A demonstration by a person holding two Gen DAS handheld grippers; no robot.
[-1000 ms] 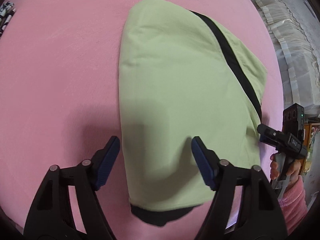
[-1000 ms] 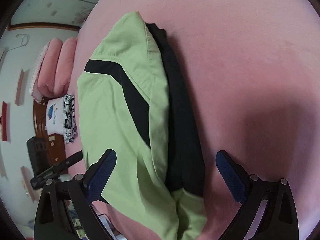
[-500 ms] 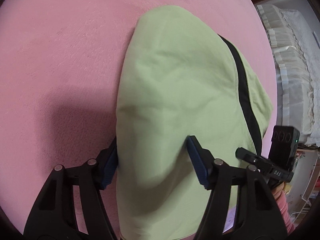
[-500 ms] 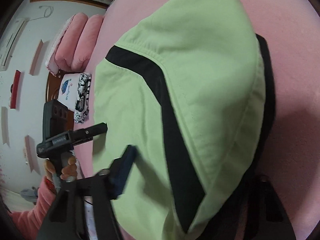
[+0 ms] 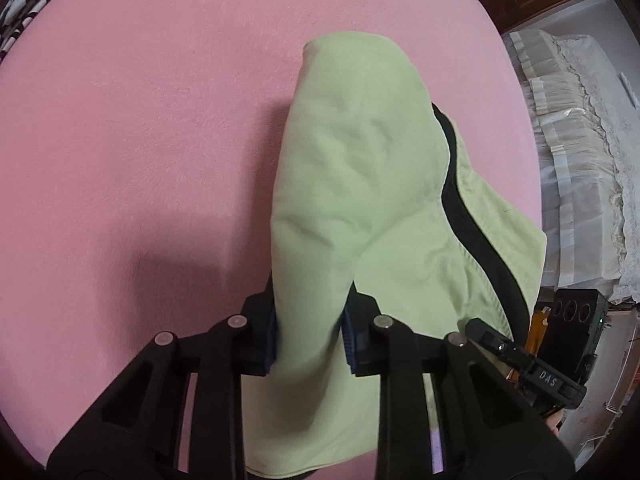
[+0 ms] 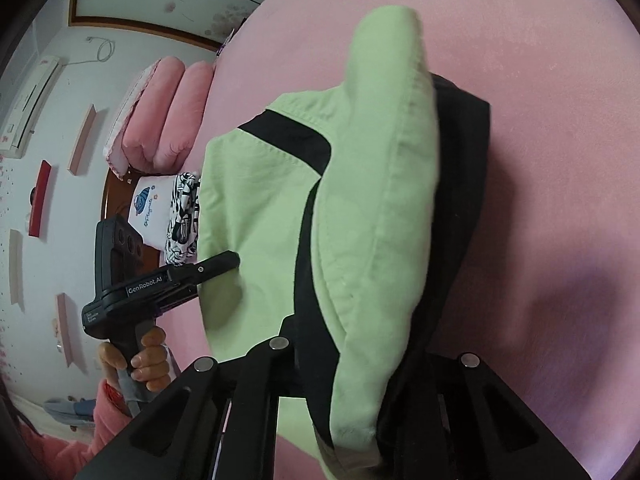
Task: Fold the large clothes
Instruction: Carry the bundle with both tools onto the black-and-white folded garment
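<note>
Green-and-black fabric of a large garment (image 5: pixel 360 184) bunches above a pink bed (image 5: pixel 140 140), pinched at its near end by both tools. The left gripper (image 5: pixel 310 332) has just closed its jaws on a lime fold; the right gripper (image 6: pixel 360 364), also just closing, clamps a thick green-and-black edge. Far left, pink pillows (image 6: pixel 160 116) lie by a patterned cloth (image 6: pixel 182 216).

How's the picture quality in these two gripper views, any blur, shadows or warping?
Left wrist view: sharp, with fisheye bending; a soft shadow falls on the pink bedspread beside the green garment. Right wrist view: the garment's near fold is slightly soft, dark vignette at the corners.
</note>
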